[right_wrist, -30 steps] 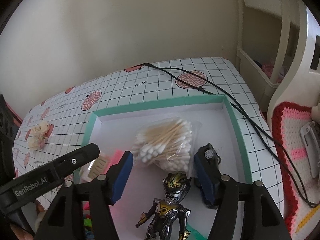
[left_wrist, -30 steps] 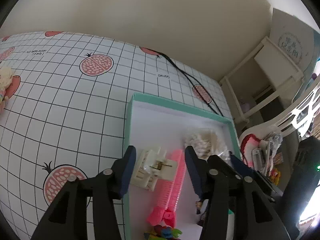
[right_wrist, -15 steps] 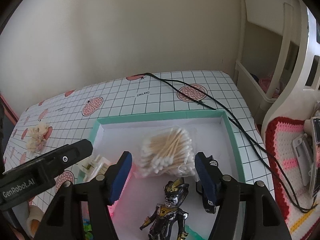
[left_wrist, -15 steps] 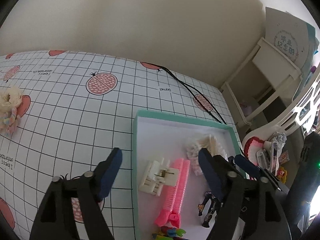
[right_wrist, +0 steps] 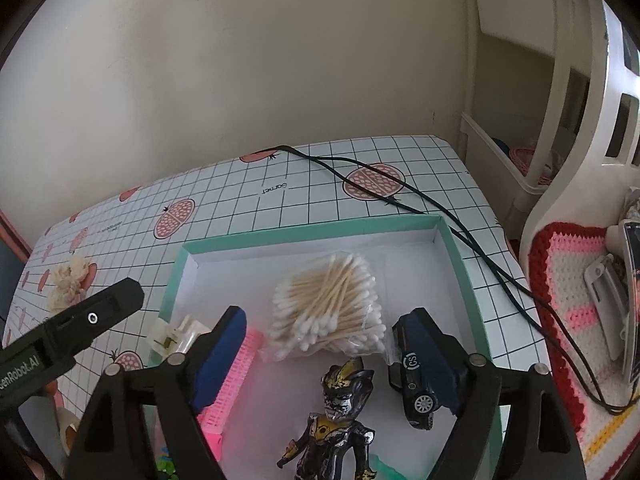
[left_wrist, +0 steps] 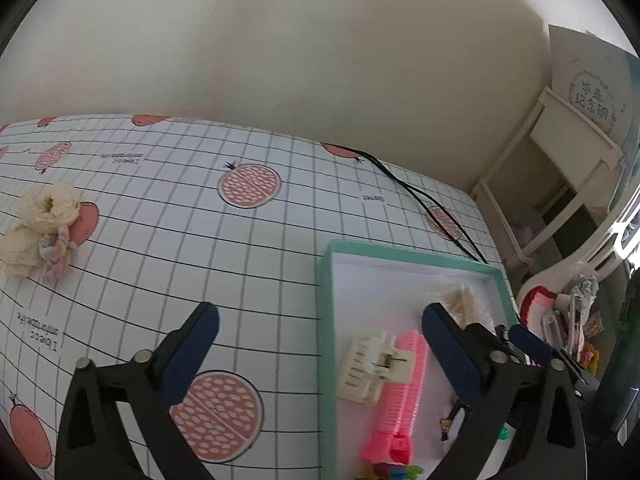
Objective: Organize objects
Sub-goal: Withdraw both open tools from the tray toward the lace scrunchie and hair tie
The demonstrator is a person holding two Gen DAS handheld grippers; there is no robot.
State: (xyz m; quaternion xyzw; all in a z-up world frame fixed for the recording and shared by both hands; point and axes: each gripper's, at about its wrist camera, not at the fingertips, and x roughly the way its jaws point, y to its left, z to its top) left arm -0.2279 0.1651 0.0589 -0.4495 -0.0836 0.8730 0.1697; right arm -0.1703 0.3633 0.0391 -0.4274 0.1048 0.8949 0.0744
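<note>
Hovering over the tray, we have both grippers empty, their jaws having just opened wide: the left gripper straddles the tray's left wall near the clip and comb, the right gripper frames the swabs, figure and car. With only the flower loose on the table, we judge it next. We should swing left, drop both pads around it, and squeeze softly.

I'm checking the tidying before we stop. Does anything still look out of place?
Yes: a cream fabric flower with a pastel tie lies alone on the tablecloth, far left of the green-rimmed box that holds the cotton swabs, pink comb and toys.
</note>
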